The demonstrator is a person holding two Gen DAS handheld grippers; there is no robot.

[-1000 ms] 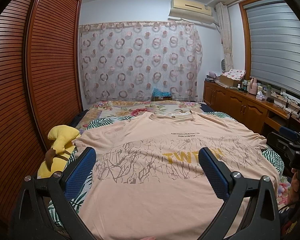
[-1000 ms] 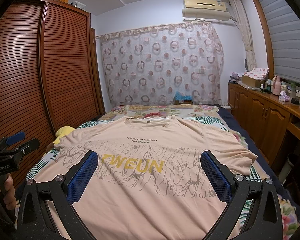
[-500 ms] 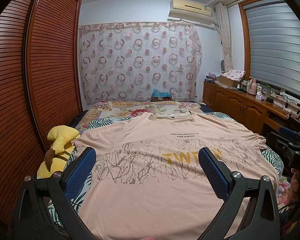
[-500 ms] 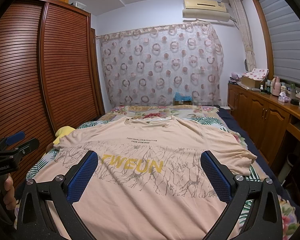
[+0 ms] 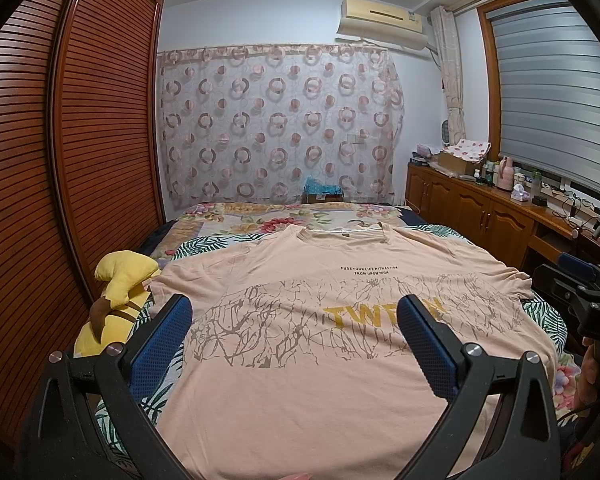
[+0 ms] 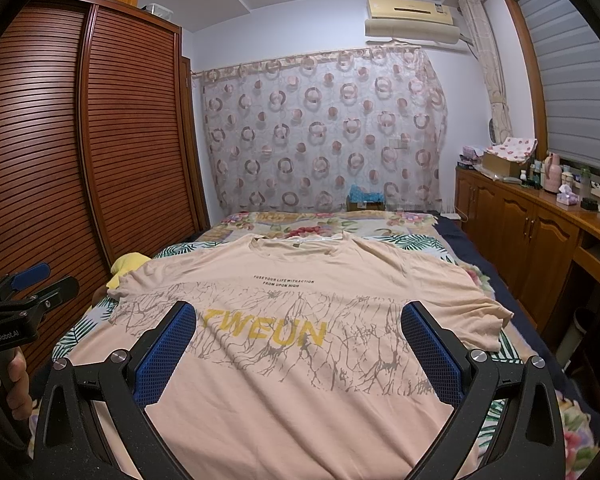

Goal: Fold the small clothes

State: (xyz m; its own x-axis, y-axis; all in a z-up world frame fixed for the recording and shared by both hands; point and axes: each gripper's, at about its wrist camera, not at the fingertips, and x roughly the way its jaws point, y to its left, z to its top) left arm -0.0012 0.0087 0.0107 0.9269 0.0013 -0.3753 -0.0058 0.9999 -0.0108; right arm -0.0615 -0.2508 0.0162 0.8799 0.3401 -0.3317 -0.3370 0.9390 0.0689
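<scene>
A peach T-shirt (image 5: 300,368) (image 6: 300,392) with yellow lettering and a grey crack print lies spread flat, front up, on the floral bed, collar at the far end. My left gripper (image 5: 294,312) hovers open above its lower left half, nothing between the blue pads. My right gripper (image 6: 299,318) is open too, above the lower right half of the shirt and empty. Each gripper shows in the other's view, held by a hand: the right gripper (image 5: 580,292) at the bed's right edge, the left gripper (image 6: 24,292) at its left edge.
A yellow plush toy (image 5: 116,296) lies at the bed's left edge beside the shirt's left sleeve. A slatted wooden wardrobe (image 6: 60,160) lines the left side. A wooden cabinet (image 6: 540,224) with bottles and boxes runs along the right. A patterned curtain (image 5: 276,120) hangs behind the bed.
</scene>
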